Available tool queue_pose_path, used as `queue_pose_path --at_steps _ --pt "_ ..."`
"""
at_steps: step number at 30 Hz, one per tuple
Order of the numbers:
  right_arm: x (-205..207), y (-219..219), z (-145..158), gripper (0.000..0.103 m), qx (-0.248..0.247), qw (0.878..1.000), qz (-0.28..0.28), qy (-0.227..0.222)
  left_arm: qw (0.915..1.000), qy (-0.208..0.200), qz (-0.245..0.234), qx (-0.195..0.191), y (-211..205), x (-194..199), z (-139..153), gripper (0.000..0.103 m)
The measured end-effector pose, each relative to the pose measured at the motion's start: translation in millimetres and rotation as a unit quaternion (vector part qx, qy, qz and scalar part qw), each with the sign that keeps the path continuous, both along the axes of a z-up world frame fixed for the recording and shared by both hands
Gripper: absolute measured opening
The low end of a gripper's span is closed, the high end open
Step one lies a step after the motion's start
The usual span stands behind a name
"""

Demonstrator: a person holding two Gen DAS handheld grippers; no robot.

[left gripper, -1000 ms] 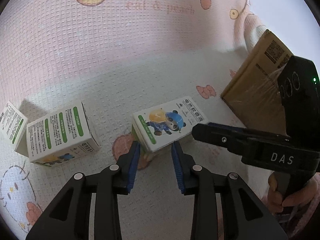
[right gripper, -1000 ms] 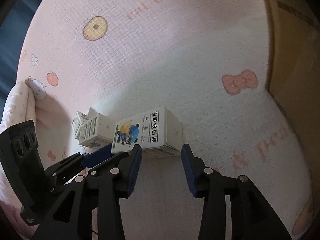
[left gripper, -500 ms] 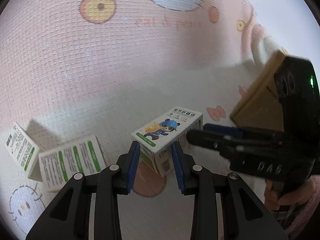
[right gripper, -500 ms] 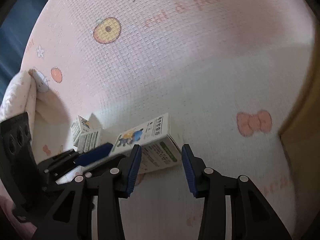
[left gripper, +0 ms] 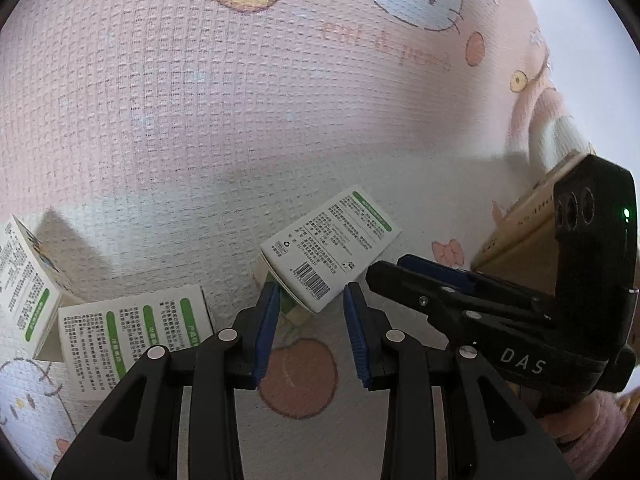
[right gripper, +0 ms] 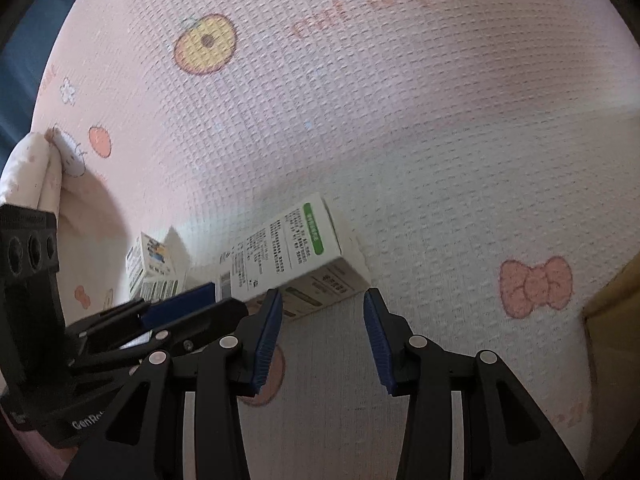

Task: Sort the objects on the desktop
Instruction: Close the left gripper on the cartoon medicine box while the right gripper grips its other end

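Looking along both claws, we see the white carton (left gripper: 330, 250) lying on the patterned pink mat (left gripper: 200, 120), barcode face up, one corner tipped into the mouth of our left claw (left gripper: 310, 334). Both left pads stand spread, and we judge nothing clamped yet. Our right claw (right gripper: 322, 338) is likewise released, just short of the carton (right gripper: 298, 266) end. Its long axis runs diagonally away from the left claw toward the cardboard box (left gripper: 520, 236) at the mat's right edge. We judge the left nearer for the grasp. Two more cartons (left gripper: 132, 338) lie toward the left edge.
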State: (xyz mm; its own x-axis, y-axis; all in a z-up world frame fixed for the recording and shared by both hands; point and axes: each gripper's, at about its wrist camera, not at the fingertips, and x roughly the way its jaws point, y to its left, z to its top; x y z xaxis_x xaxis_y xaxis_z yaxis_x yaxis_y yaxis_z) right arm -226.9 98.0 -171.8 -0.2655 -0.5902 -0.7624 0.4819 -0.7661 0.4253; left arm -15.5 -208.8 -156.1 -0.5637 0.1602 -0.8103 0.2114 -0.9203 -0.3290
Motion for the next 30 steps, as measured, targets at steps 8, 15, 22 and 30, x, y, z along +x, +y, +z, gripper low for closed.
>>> queue_pose_path --at_steps 8,15,22,30 --pt "-12 9 10 0.047 -0.034 0.999 -0.030 0.005 0.9996 -0.006 0.021 0.018 -1 -17 0 0.037" --pt "-28 -21 9 0.047 0.009 1.000 -0.018 0.004 0.9982 -0.011 0.039 0.043 -10 -13 4 0.038" --pt "-25 -18 2 0.047 -0.005 1.000 -0.016 -0.008 0.9980 0.000 0.041 0.048 -12 -16 -7 0.045" --pt "-16 -6 4 0.047 -0.001 0.999 -0.025 -0.028 0.9994 0.014 -0.003 0.030 9 -17 -2 0.045"
